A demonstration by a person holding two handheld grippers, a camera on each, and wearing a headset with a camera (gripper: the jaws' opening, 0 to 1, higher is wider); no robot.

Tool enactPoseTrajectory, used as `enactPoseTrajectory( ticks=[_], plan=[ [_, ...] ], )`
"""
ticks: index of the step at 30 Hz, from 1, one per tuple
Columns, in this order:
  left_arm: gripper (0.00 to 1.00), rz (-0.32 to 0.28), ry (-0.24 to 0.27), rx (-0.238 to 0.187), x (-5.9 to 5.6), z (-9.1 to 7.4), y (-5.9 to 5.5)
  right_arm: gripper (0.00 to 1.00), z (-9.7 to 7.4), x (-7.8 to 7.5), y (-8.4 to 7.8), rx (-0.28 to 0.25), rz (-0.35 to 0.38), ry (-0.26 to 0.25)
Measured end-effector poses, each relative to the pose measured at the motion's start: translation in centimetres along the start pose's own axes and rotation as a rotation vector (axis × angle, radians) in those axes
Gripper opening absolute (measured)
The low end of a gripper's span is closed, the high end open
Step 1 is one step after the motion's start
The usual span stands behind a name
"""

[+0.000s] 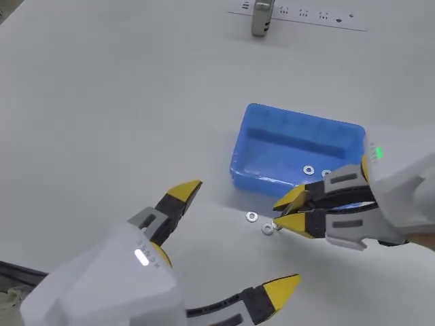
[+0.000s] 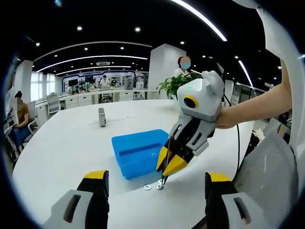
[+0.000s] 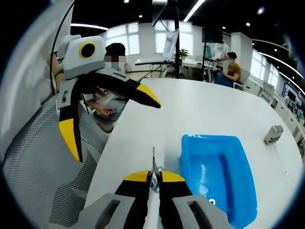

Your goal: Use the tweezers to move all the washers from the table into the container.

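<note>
A blue container (image 1: 272, 180) stands on the white table (image 1: 102, 115) with two washers (image 1: 309, 170) inside it. Two more washers lie on the table just in front of it, one (image 1: 251, 216) to the left and one (image 1: 268, 229) beside it. My right gripper (image 1: 285, 212) is shut on thin metal tweezers (image 3: 153, 167), whose tips reach down to the nearer washer (image 2: 159, 186). Whether the tips have caught it I cannot tell. My left gripper (image 1: 234, 239) hangs open and empty at the lower left, apart from the washers.
A white power strip (image 1: 299, 13) and a small silver object (image 1: 262, 17) lie at the table's far edge. People sit at other benches (image 2: 86, 98) in the background. A mesh chair (image 2: 267, 176) stands by the table.
</note>
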State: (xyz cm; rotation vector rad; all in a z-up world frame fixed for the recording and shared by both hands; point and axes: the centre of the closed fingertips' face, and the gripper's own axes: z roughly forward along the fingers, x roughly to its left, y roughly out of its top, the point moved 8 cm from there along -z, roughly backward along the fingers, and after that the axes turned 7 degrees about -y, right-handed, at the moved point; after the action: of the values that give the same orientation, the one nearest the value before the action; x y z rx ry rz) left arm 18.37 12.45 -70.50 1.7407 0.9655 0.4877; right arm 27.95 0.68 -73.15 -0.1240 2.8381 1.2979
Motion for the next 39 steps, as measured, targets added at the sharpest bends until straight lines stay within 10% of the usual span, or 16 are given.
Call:
enactPoseTrajectory(
  ticks=[15,39],
  plan=[
    [0.83,0.004,-0.008,-0.001,-0.1,0.1,0.1,0.03,-2.8,0.6,0.6,-0.017,0.017,-0.062],
    [0.82,0.01,-0.013,0.005,0.0,0.2,0.0,0.03,-5.2,-4.4,2.1,-0.226,0.427,-0.29]
  ],
)
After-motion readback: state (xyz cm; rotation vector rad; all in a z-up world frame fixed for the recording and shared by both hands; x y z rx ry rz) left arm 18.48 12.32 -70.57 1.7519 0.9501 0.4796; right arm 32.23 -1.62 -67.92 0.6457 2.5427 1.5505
